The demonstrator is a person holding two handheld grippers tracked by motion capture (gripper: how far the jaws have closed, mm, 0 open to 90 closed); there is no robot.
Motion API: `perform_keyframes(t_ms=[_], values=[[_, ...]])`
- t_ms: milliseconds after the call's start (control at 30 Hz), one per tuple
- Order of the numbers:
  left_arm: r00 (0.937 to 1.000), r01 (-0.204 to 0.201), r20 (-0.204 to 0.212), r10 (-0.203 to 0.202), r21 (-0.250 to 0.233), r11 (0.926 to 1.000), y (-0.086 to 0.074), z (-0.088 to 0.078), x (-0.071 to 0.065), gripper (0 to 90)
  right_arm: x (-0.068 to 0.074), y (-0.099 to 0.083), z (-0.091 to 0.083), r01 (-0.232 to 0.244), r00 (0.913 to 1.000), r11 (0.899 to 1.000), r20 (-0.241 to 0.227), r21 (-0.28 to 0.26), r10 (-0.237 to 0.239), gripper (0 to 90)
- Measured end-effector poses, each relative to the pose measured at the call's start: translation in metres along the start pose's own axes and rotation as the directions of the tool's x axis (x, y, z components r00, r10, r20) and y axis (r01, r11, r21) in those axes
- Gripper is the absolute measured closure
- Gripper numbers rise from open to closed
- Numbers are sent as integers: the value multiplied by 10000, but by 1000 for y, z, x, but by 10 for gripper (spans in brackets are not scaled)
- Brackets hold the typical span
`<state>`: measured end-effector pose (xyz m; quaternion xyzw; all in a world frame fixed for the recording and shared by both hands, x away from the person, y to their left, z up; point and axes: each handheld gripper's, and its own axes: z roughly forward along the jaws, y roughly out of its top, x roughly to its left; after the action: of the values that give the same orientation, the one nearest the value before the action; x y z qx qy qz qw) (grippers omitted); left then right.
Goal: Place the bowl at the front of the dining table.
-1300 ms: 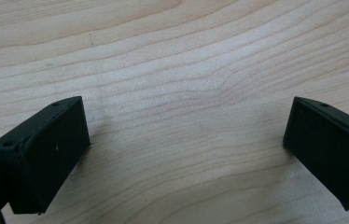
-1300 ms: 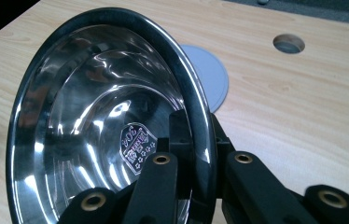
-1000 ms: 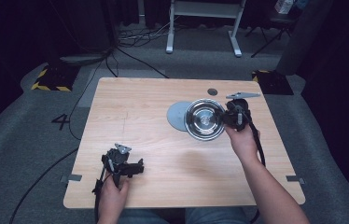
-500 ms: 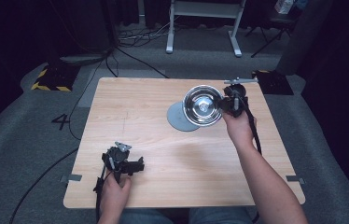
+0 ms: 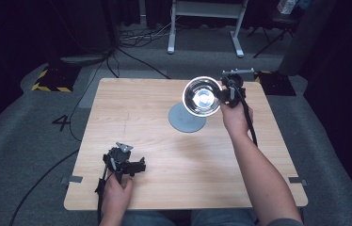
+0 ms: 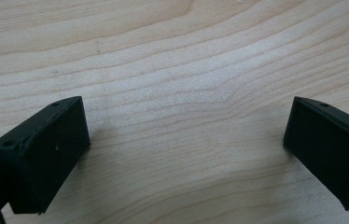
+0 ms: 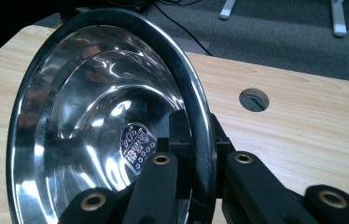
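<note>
Left gripper (image 5: 126, 165): it sits low on the near part of the table (image 5: 164, 188), close to the person. Its jaws stand wide apart with only bare wood between them. It holds nothing

Left hand (image 5: 116, 192): it rests at the near edge and can just wait there

Right arm (image 5: 263, 179): it reaches from the near edge out to the far right part of the table

Right gripper (image 5: 225, 93): its jaws are pinched tight on the rim of the bowl, one jaw inside and one outside

Bowl (image 5: 203, 96): shiny metal, up in the air above the far side of the table. It is tipped, so its open side faces up toward the high camera. In the right gripper view you can see a small stamp (image 7: 136, 143) at the bottom of it

Grey disc (image 5: 187, 117): a flat round mat on the table, just below and in front of the bowl. The bowl does not touch it

Small round hole (image 7: 254, 99): in the wood, farther back

Step now: I think the bowl is being carried, held by one edge

How to do it well: keep the pinch firm, because a bowl held by its rim can swing or slip. Move slow and smooth. Turn it flat before putting it down. Lower it softly so it does not bang or wobble

Far away: grey floor (image 5: 19, 132), black cables and the legs of a white stand (image 5: 204, 23)
</note>
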<state>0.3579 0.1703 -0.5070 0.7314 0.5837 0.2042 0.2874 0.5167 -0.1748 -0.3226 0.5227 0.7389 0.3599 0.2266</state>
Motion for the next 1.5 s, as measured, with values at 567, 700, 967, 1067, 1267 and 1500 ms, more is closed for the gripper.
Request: perform_keyframes(t_ms=[567, 700, 967, 1067, 1267, 1500], values=[[9999, 107, -84, -107, -5, 9999, 1, 1, -1, 3, 9, 14, 34, -934, 9956, 9956, 79, 49, 934, 856], [9999, 100, -86, -100, -2, 9999, 1, 1, -1, 3, 11, 13, 43, -956, 9953, 9952, 167, 188, 953, 856], [9999, 85, -84, -84, 15, 10000, 1, 0, -1, 3, 20, 0, 64, -706, 9974, 9939, 233, 852, 689, 856], [9999, 79, -84, -79, 18, 10000, 1, 0, -1, 3, 20, -3, 71, -951, 9954, 9906, 196, 984, 936, 857], [9999, 85, -82, -85, 18, 10000, 1, 0, -1, 3, 20, -8, 83, -955, 9949, 9872, 444, 1274, 906, 856], [9999, 87, -86, -87, 13, 10000, 1, 1, -1, 3, 23, -15, 100, -976, 9942, 9811, 607, 1673, 885, 856]])
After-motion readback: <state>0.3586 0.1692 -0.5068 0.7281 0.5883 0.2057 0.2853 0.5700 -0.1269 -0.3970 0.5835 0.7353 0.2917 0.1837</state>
